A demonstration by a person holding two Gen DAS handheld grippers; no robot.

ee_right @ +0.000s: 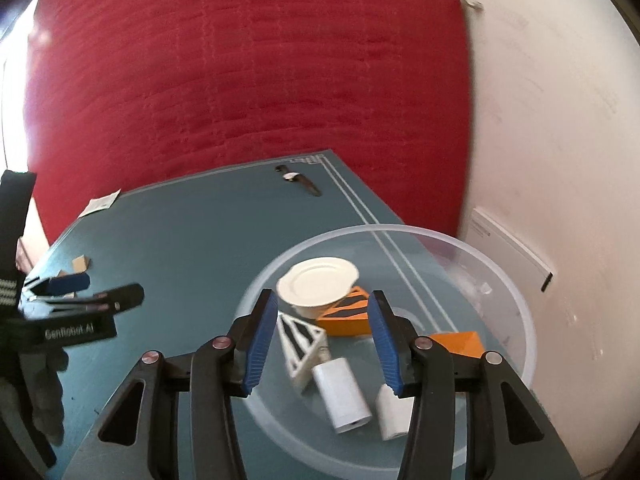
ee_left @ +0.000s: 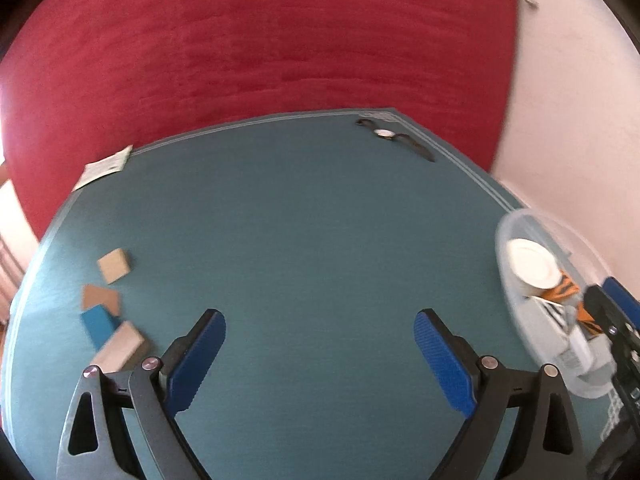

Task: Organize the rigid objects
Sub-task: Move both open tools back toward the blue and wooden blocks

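Observation:
My left gripper (ee_left: 320, 320) is open and empty above the teal table mat (ee_left: 300, 220). Several wooden and blue blocks (ee_left: 114, 266) lie on the mat at its left. My right gripper (ee_right: 322, 312) is open and empty, hanging over a clear plastic bowl (ee_right: 508, 304). The bowl holds a white cup (ee_right: 316, 284), an orange striped block (ee_right: 346, 316), a white striped wedge (ee_right: 302, 344), a white cylinder (ee_right: 344, 392) and an orange block (ee_right: 460, 342). The bowl also shows in the left wrist view (ee_left: 516, 220) at the right. The left gripper shows in the right wrist view (ee_right: 80, 292).
A wristwatch (ee_left: 386, 134) lies at the mat's far corner; it also shows in the right wrist view (ee_right: 294, 178). A paper slip (ee_left: 104, 166) sits at the far left edge. A red wall (ee_left: 260, 40) stands behind the table, a white wall (ee_right: 560, 120) at the right.

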